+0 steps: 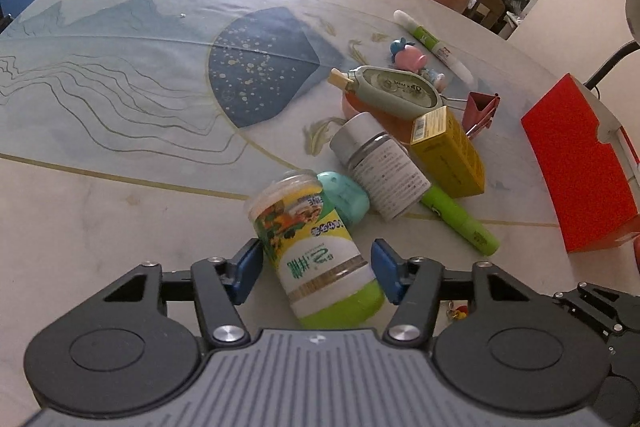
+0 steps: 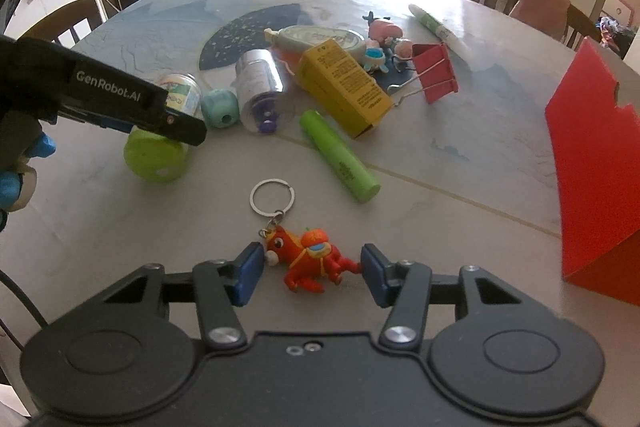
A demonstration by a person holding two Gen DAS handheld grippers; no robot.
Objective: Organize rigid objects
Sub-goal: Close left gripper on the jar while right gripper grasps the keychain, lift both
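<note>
Two claws work low over the bench (image 1: 120,187). Left claw (image 1: 316,269) straddles a lying green-lidded jar (image 1: 316,247), its blue pads beside the jar's sides with slim gaps showing. Right claw (image 2: 312,267) brackets a red horse keychain (image 2: 308,257), pads touching its nose and legs. Beyond lie a green marker (image 2: 340,157), a yellow box (image 2: 344,89), a binder clip (image 2: 434,71) and, at right, a red box (image 2: 596,167).

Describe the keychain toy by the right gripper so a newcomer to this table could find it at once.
Start at the tall red box on the table's right side, then look left past the green marker toward the near edge. There, between the right gripper's blue pads, lies the red horse keychain: the only item with a metal ring.
</note>
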